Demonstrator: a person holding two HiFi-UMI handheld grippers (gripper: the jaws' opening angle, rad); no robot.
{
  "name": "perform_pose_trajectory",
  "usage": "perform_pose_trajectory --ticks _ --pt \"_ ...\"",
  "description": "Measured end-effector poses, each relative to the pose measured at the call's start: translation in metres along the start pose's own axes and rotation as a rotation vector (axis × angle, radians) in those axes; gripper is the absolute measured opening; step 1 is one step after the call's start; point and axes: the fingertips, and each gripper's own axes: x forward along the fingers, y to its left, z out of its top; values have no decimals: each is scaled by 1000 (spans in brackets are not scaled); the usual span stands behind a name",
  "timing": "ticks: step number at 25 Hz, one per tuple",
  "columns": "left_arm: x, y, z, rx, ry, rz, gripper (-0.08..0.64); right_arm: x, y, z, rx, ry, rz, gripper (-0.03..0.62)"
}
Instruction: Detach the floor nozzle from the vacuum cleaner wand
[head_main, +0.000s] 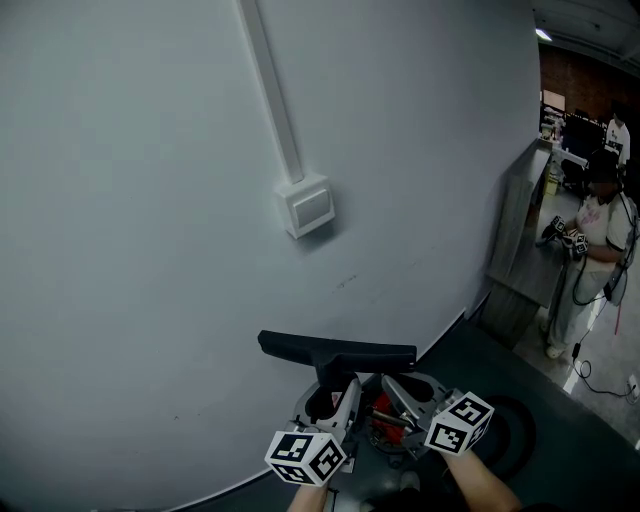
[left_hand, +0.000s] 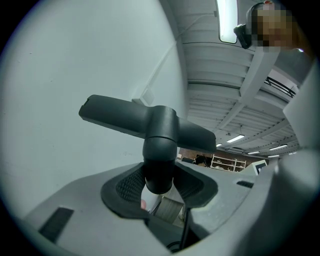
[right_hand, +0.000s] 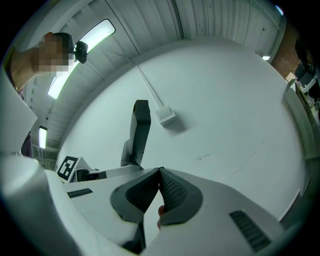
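The black T-shaped floor nozzle (head_main: 335, 350) is held up in front of the grey wall, its bar lying across. My left gripper (head_main: 333, 398) is shut on the nozzle's round neck (left_hand: 159, 165), with a ribbed pad on each side of it. My right gripper (head_main: 402, 388) is just to the right of it, its pads (right_hand: 172, 192) closed tip to tip with nothing seen between them. A red part (head_main: 380, 410) shows low between the two grippers. In the right gripper view the nozzle (right_hand: 140, 127) stands on end to the left. No wand can be made out.
A white wall box (head_main: 307, 207) with a conduit (head_main: 270, 90) running up from it hangs on the wall above the nozzle. At the far right are a metal cabinet (head_main: 525, 220) and a person (head_main: 600, 230) with grippers. A dark ring (head_main: 518, 432) lies on the floor.
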Motion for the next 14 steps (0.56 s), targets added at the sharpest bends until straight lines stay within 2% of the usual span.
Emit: perform_pose_trajectory --ticks 14 --pt "1 3 -7 -13 13 6 173 -1 -3 -1 -2 1 -11 18"
